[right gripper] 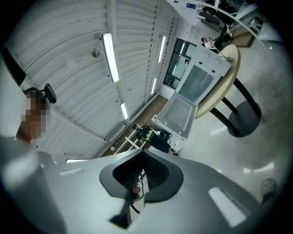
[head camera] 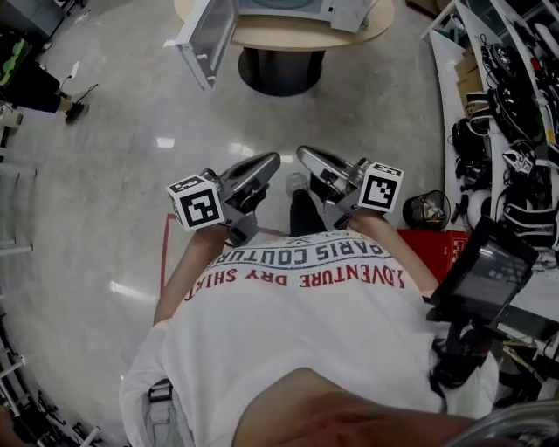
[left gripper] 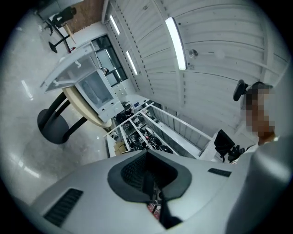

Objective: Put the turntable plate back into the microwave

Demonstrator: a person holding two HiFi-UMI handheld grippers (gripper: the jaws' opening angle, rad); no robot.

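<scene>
Before the chest of a person in a white shirt (head camera: 288,349), both forearms bend up at the elbow and hold the tools close together, well short of the table (head camera: 297,37). The left gripper (head camera: 267,163) angles inward and forward, its marker cube (head camera: 196,202) turned to the camera. In the left gripper view its jaws are pressed together with nothing between them. The right gripper (head camera: 307,156) mirrors it, tip leaning toward the left one, near it but apart, its own cube (head camera: 382,188) on the outer side. Its jaws are likewise pressed together and empty in the right gripper view. There are two grippers, two cubes, one round table on a dark pedestal (head camera: 281,70), and one microwave (head camera: 293,9) on that table. The microwave's single door (head camera: 208,35) is swung wide to the left. The top edge of the head view cuts off the microwave's cavity, and I cannot make out the plate in any view. A shelf (head camera: 507,131) of dark gear runs along the right.
</scene>
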